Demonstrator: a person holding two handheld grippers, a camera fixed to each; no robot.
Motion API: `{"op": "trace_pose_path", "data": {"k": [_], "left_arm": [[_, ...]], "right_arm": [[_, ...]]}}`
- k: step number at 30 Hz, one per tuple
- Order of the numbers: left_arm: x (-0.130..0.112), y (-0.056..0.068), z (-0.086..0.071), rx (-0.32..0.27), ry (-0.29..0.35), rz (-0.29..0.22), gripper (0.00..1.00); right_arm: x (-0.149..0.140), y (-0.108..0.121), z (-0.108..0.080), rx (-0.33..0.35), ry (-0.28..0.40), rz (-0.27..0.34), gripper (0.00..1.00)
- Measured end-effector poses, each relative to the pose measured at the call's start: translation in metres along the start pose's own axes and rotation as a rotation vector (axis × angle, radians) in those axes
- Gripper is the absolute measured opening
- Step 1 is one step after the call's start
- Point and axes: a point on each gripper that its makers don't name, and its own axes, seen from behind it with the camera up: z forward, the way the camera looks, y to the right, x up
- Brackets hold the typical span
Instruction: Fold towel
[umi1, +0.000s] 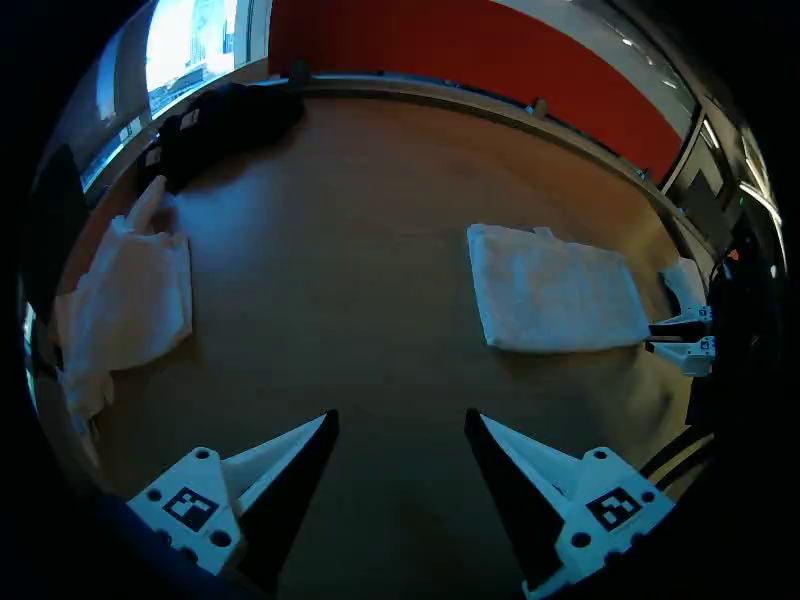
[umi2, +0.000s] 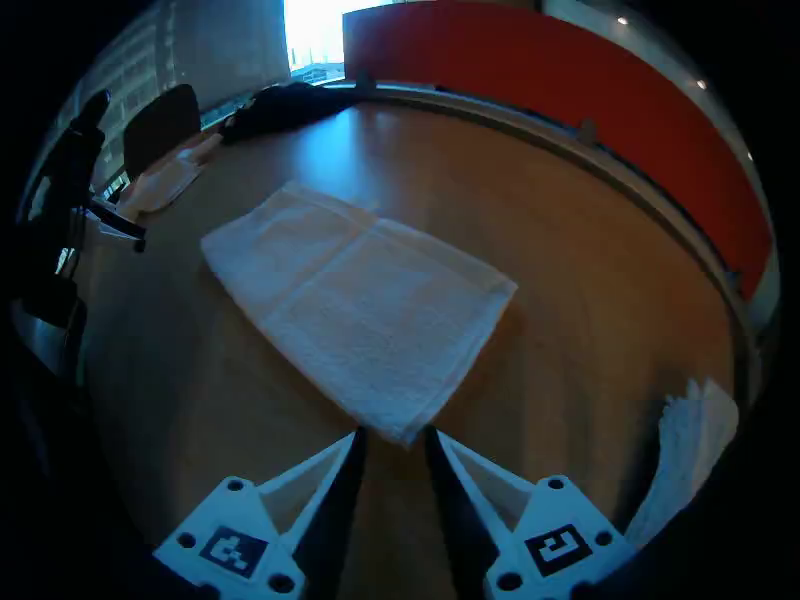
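Folded towel (umi2: 360, 300) on table (umi1: 350, 250), its corner between narrowly parted right gripper (umi2: 395, 435) tips, not clamped, left gripper (umi1: 400, 420) wide open, empty, well apart from towel

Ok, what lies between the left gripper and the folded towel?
Only bare wooden table. The left gripper view shows that stretch between the left gripper and the folded towel with nothing on it.

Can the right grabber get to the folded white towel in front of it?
Probably yes. The right gripper is open, its fingertips right at the near corner of the folded towel, and nothing on the table lies in the way.
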Motion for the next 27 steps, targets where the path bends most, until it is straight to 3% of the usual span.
{"op": "trace_pose_path", "data": {"k": [6, 12, 16, 27], "left_arm": [[0.0, -0.002, -0.001, 0.001, 0.002, -0.001, 0.94], [0.0, -0.002, -0.002, 0.002, 0.002, 0.003, 0.94], [0.0, -0.003, -0.002, 0.002, 0.002, 0.003, 0.94], [0.001, -0.003, -0.002, -0.001, 0.006, 0.003, 0.94]], "right_arm": [[-0.003, 0.001, 0.0, 0.003, -0.008, -0.012, 0.39], [-0.004, 0.001, 0.0, 0.008, -0.004, -0.011, 0.24], [-0.003, 0.002, 0.0, 0.008, 0.005, -0.005, 0.07], [0.01, 0.001, -0.012, -0.005, 0.043, -0.014, 0.06]]}}
